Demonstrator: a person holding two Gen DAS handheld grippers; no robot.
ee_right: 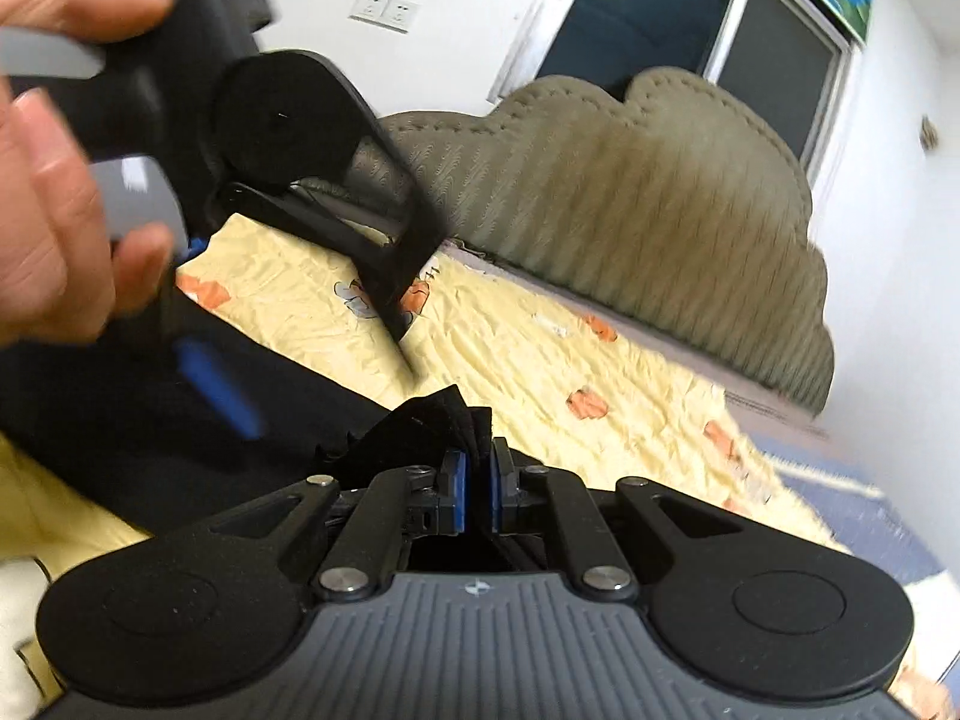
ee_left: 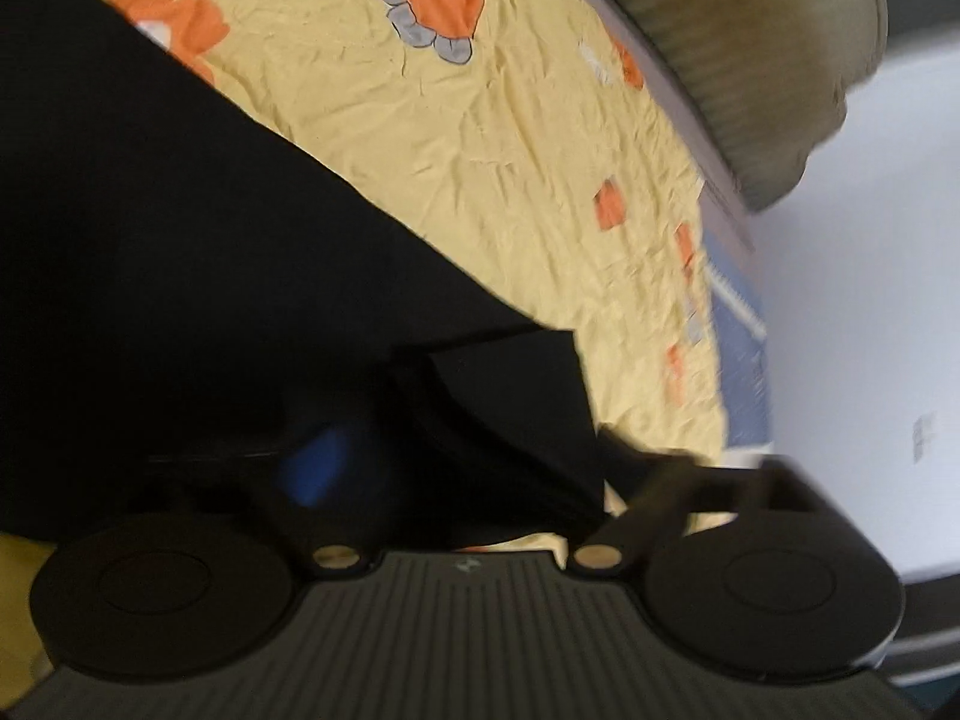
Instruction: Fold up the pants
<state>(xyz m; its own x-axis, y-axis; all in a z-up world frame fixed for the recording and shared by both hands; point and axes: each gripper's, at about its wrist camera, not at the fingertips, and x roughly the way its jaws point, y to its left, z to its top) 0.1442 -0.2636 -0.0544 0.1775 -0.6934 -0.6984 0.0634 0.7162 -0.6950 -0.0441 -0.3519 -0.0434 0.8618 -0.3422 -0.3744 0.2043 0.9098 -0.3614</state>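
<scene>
The black pants point(ee_left: 180, 252) lie across the yellow bed sheet point(ee_left: 480, 150) and fill the left of the left wrist view. My left gripper point(ee_left: 474, 468) is open, its jaws spread wide; one blue pad point(ee_left: 315, 468) shows against the cloth, and a folded corner of the pants point(ee_left: 516, 420) lies between the fingers. My right gripper point(ee_right: 475, 489) is shut on a bunched edge of the pants point(ee_right: 432, 420), its blue pads point(ee_right: 457, 495) pinching the cloth. In the right wrist view the left gripper point(ee_right: 288, 330) hangs open over the pants, held by a hand point(ee_right: 54, 180).
A grey-green padded headboard point(ee_right: 630, 198) runs along the far side of the bed. White walls, a window point(ee_right: 660, 18) and a wall socket point(ee_right: 384, 12) stand behind it. A blue patterned mat point(ee_right: 840, 480) lies past the bed's edge.
</scene>
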